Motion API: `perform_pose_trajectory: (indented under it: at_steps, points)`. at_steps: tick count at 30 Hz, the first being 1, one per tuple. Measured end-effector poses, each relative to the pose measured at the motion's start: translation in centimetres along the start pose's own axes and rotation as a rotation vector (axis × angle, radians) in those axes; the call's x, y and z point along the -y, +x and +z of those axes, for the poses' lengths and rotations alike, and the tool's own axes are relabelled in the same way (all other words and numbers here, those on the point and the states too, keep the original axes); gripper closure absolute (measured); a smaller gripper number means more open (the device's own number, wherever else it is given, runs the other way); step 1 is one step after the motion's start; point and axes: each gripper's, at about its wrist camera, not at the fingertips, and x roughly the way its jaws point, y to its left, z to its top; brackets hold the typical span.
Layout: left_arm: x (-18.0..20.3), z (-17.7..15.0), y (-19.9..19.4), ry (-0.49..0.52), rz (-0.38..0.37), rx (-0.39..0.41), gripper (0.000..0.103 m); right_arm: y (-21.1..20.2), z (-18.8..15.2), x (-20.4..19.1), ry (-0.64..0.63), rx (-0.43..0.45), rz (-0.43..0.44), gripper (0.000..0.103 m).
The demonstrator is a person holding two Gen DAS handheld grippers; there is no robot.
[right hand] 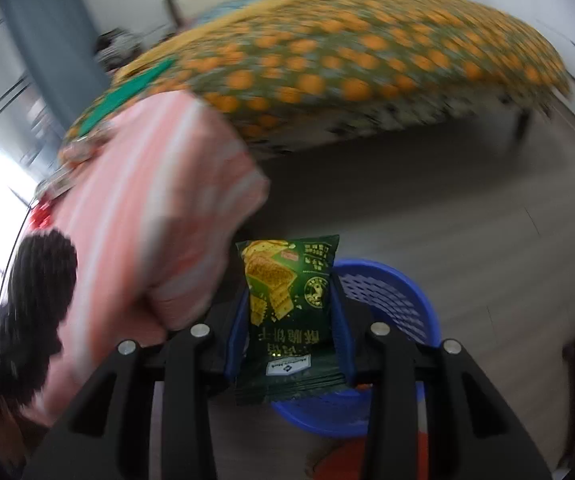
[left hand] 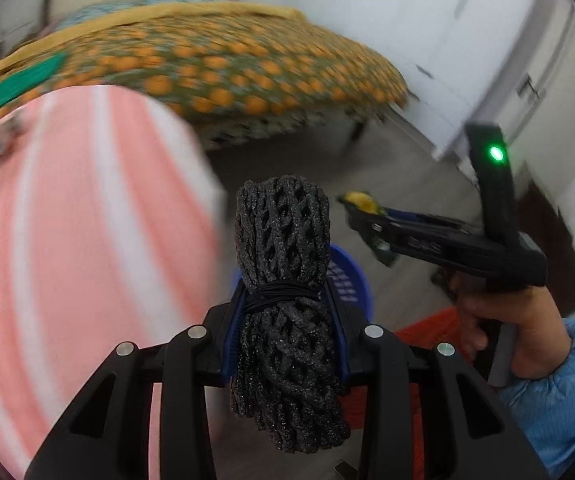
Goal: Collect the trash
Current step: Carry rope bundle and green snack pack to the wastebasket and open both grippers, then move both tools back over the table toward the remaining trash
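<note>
Two handheld grippers are carrying trash toward a blue slatted wastebasket [right hand: 391,300] that stands on the floor near a bed. The left gripper [left hand: 285,312] is clamped on a black foam mesh bundle [left hand: 283,280], a roll of netting tied round its middle with a thin black band; the blue pads press on both sides just below the band, and much of the roll sticks out beyond them. The right gripper [right hand: 289,320] is clamped on a green snack packet [right hand: 287,292], flat and upright between its pads, hanging above the basket's near rim. From the left view the basket shows only as a blue sliver behind the bundle. A bed covered in an orange-dotted spread [left hand: 223,64] fills the background, blurred, and a pink striped cloth [left hand: 87,220] bulges close on the left. The likely trouble is a miss: the light, flat packet could flutter past the rim if let go too high or off centre, and the springy bundle could bounce off the edge onto the floor. The left gripper also sits near the striped cloth and could snag it.
</note>
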Motion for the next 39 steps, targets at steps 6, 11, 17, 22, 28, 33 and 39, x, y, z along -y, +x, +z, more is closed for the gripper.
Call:
perform_pose_trajectory:
  at_steps: [6, 11, 17, 22, 28, 33, 39]
  points:
    - [3.9, -0.3, 8.3, 0.038, 0.008, -0.102, 0.067, 1.3, -0.6, 4.6, 0.111, -0.039, -0.027, 0.067]
    - [3.1, 0.3, 13.9, 0.013, 0.002, -0.144, 0.065, 1.4, -0.6, 6.0, 0.152, -0.032, -0.024, 0.067]
    - [2.9, 1.1, 16.9, 0.008, 0.008, -0.115, 0.031, 2.1, 0.0, 7.3, 0.211, -0.016, -0.028, 0.036]
    - [3.1, 0.7, 12.2, -0.006, 0.003, -0.025, 0.017, 0.7, 0.2, 8.8, 0.257, 0.065, -0.069, 0.027]
    - [3.6, 0.3, 2.9, 0.010, -0.004, 0.170, 0.006, -0.7, 0.9, 6.7, 0.176, 0.169, -0.104, 0.025]
    - [-0.8, -1.1, -2.2, -0.046, 0.106, 0.177, 0.005, -1.4, 0.7, 1.0, -0.046, 0.240, -0.153, 0.017]
    - [-11.3, -5.1, -6.3, -0.206, 0.340, 0.142, 0.005, -0.6, -1.1, -10.3, -0.297, 0.190, -0.019, 0.013]
